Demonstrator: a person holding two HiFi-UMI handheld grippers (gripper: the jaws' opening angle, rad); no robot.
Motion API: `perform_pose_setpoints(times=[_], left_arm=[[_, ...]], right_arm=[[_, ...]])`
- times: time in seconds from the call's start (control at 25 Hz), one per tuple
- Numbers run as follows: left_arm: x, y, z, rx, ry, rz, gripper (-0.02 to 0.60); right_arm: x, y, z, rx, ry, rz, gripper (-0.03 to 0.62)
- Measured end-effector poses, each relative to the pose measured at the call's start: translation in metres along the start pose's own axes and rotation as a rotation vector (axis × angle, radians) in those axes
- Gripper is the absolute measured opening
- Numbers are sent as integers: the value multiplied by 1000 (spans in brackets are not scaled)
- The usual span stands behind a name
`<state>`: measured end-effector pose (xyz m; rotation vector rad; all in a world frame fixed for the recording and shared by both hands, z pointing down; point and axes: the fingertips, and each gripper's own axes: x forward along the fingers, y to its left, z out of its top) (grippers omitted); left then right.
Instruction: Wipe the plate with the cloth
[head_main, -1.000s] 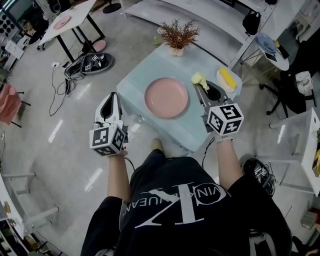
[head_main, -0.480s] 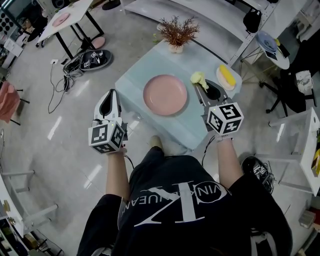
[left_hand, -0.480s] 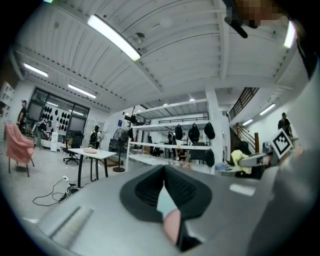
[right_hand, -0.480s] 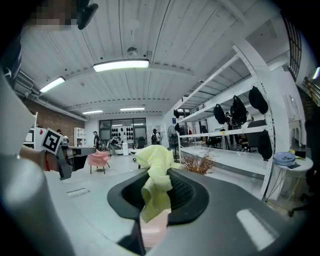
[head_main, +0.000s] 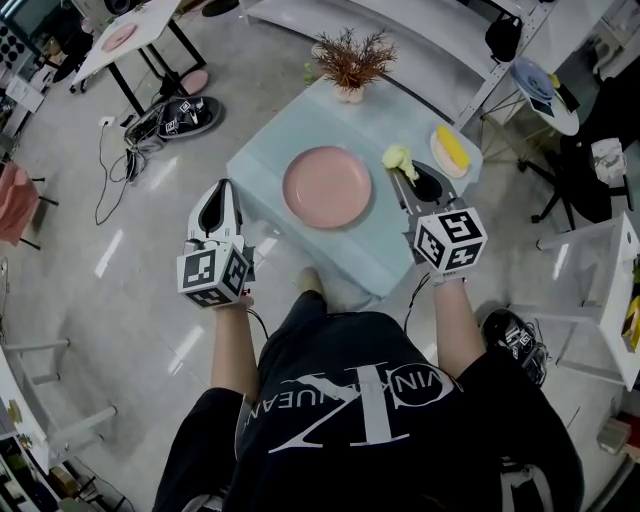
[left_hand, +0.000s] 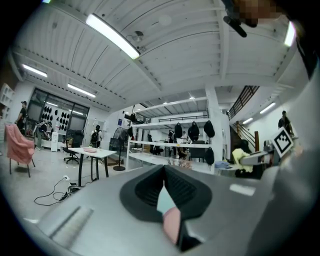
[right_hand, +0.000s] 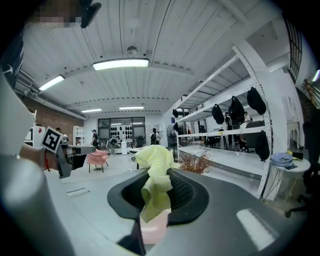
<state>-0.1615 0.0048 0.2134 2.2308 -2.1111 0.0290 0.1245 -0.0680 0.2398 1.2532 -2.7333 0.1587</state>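
Observation:
The round pink plate (head_main: 326, 187) lies bare on the pale blue table (head_main: 270, 150). My right gripper (head_main: 401, 166) hangs over the table's right part, just right of the plate, shut on a crumpled yellow cloth (head_main: 398, 156). In the right gripper view the cloth (right_hand: 156, 180) hangs between the jaws of the right gripper (right_hand: 159, 172), with the plate's rim (right_hand: 152, 231) below. My left gripper (head_main: 223, 190) is off the table's left edge, over the floor. In its own view the left gripper (left_hand: 164, 170) has its jaws together, holding nothing, and a sliver of plate (left_hand: 171, 225) shows through.
A potted dry plant (head_main: 350, 60) stands at the table's far edge. A small white dish with a yellow item (head_main: 452, 152) sits at the far right corner. Cables and a round base (head_main: 180, 120) lie on the floor to the left; shelving (head_main: 500, 60) stands beyond.
The table and plate have slid slightly up and left in the head view. The left gripper has risen a little; the right still holds the cloth in the same place.

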Motion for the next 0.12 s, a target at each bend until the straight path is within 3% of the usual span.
perform_pose_setpoints(times=[0.12], left_arm=[[-3, -2, -1, 1, 0, 6, 0]], right_arm=[[-3, 0, 2, -12, -8, 0, 77]])
